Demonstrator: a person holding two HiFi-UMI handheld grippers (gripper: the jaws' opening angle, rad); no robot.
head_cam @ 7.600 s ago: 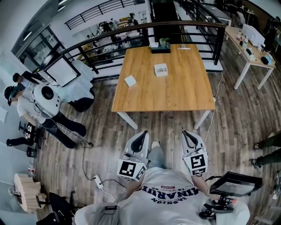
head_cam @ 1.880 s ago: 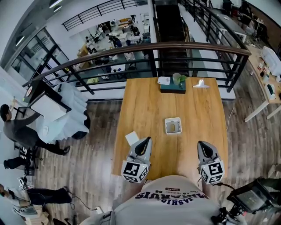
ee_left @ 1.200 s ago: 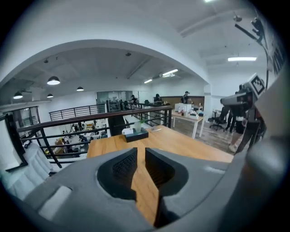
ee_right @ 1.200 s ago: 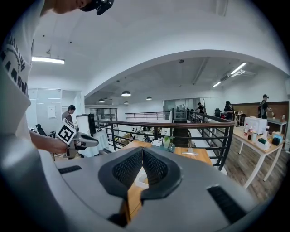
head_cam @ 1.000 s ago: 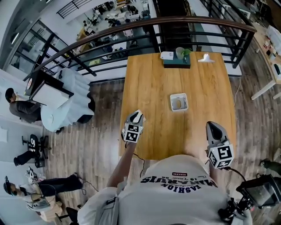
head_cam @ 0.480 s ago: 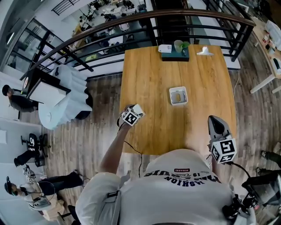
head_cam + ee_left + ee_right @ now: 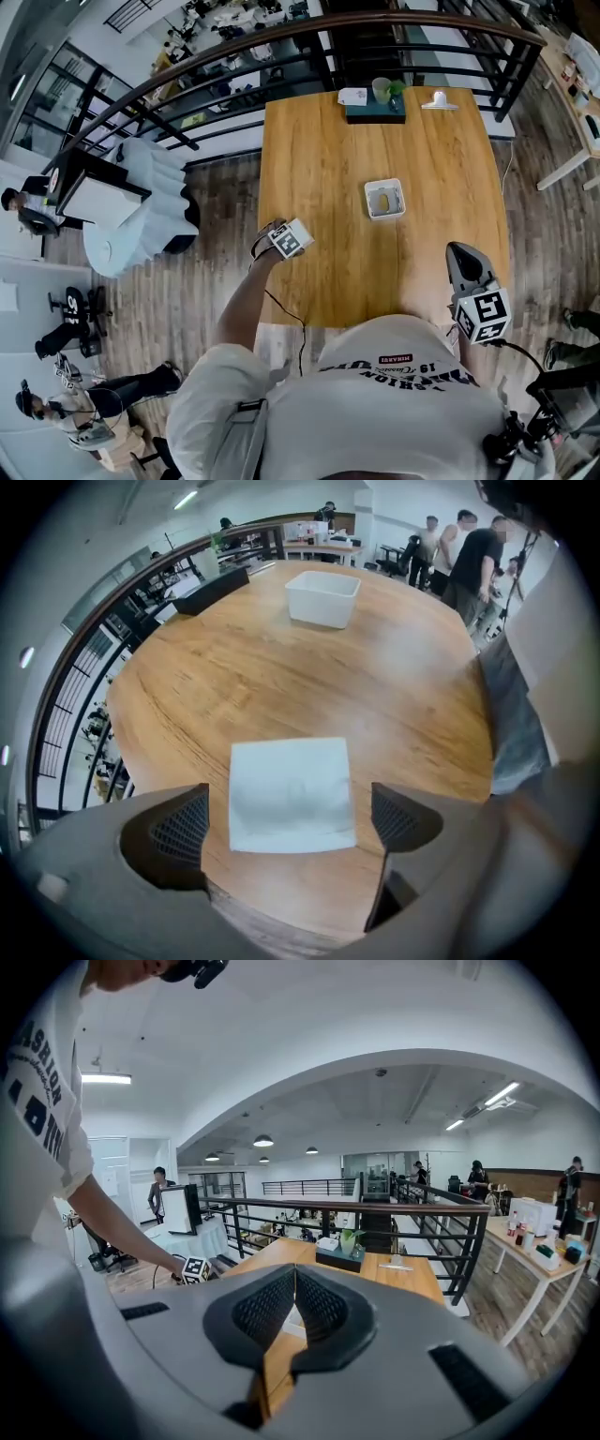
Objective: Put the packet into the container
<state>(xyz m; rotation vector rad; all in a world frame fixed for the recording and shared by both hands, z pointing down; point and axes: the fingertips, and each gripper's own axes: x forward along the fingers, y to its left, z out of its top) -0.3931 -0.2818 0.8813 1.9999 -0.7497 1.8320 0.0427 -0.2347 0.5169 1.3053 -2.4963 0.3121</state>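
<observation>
In the left gripper view a flat white packet (image 7: 291,794) lies on the wooden table (image 7: 375,696) near its left edge. My left gripper (image 7: 286,822) hangs over it with the jaws opening, one on each side of the packet, and the pads do not touch it. The white container (image 7: 322,597) stands farther along the table. In the head view the left gripper (image 7: 292,238) hides the packet, and the container (image 7: 385,200) sits mid-table. My right gripper (image 7: 459,255) hovers at the front right, shut and holding nothing; its pads (image 7: 281,1302) meet.
A dark tray with a green cup (image 7: 377,105), a white card (image 7: 352,96) and a small white object (image 7: 438,98) line the table's far edge. A dark railing (image 7: 309,42) runs behind it. People stand by desks beyond.
My left gripper has reached from near my body out to the packet at the table's left edge, and its jaws have spread. The right gripper has stayed at the front right.
</observation>
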